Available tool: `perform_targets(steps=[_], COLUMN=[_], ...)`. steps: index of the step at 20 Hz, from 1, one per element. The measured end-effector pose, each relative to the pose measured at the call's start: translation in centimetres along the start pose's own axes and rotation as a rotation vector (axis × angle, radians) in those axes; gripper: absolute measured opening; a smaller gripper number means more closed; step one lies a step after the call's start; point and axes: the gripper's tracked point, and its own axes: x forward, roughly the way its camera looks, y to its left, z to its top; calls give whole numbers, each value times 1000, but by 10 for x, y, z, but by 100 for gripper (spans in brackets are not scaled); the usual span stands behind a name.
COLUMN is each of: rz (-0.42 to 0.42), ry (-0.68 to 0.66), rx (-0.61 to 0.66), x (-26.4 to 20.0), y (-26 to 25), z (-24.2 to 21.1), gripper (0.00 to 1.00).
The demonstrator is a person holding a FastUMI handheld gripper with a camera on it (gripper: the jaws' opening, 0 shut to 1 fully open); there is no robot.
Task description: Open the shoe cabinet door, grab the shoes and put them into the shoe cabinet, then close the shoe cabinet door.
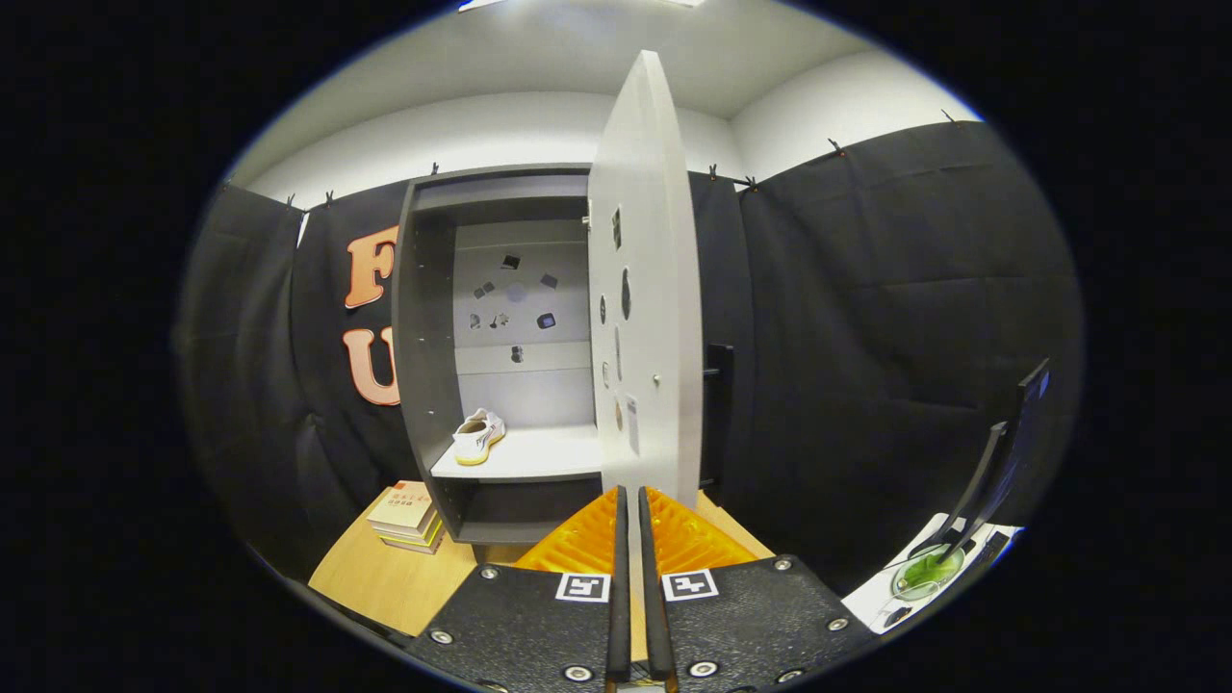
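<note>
Presently, a cabinet (423,366) is seen with its door (643,289) swung out, edge-on toward the camera; one shoe (477,436) is lodged on the pale shelf (539,460), at its left end, toe pointing outward; small dark stickers are noted on the back panel (520,298) and on the door's inner face; the compartment below the shelf is dark and its contents cannot be told. A stack of books (409,517) is set on the wooden table (385,577), just left of the cabinet's foot; a bowl (926,572) of something green is seen well off to the right, beside a dark stand (991,472). The gripper (630,500) is held with fingers pressed nearly together, nothing pinched between them, tips just at the door's lower edge; the shoe lies beyond them, to the left.
</note>
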Motion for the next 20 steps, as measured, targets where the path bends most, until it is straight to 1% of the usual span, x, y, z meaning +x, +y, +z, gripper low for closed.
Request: perform_targets(steps=[6,9,11,13,14,15,16,20], rz=[32,47,61,70,78,93,109,162], ry=[29,60,101,141,168,203,241,395], rx=[-5,-11,-2,-6,-8,-11,-16,-24], x=[-8,-11,-12,-9,0,1,-8,6], y=[39,61,78,94,96,106,125,163], z=[-9,-30,-50,-78,-106,-126,-139,-229], gripper=[6,6,9,9,9,9,9,9])
